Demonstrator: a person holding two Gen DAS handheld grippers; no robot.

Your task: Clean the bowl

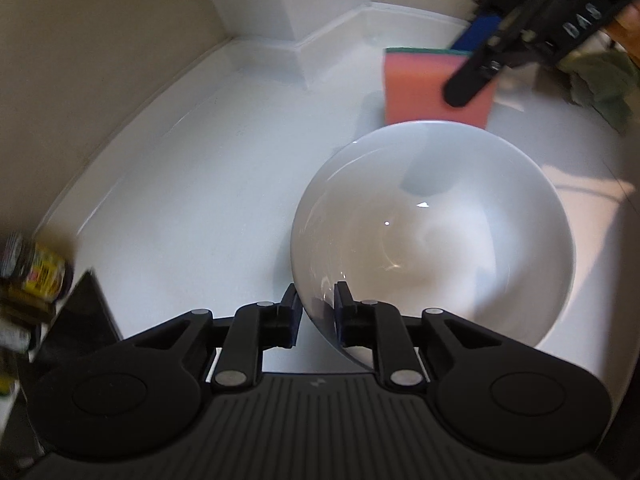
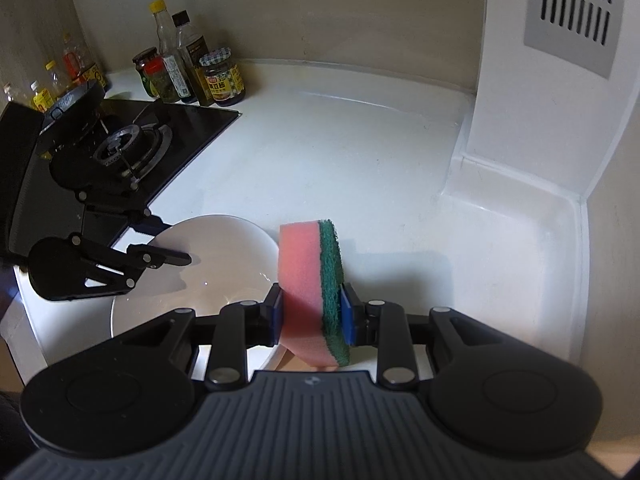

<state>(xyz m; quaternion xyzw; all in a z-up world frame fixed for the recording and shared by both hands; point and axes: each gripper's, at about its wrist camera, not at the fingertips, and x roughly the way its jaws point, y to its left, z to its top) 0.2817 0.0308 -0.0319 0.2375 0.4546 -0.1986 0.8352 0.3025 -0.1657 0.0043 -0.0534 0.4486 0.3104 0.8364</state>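
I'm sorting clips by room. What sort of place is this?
Most likely a home kitchen: a gas hob set into a white counter, with sauce bottles and jars lined along the wall.

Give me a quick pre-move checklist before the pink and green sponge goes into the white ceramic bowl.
1. Left gripper pinching the rim of the white ceramic bowl: ok.
2. Right gripper clamping the pink and green sponge: ok.
3. Sponge inside the bowl: not ok, it hangs beside the rim.
4. Bowl interior unobstructed: ok.
5. Sponge wet or soaped: cannot tell.
6. Bowl resting on the white countertop: cannot tell.
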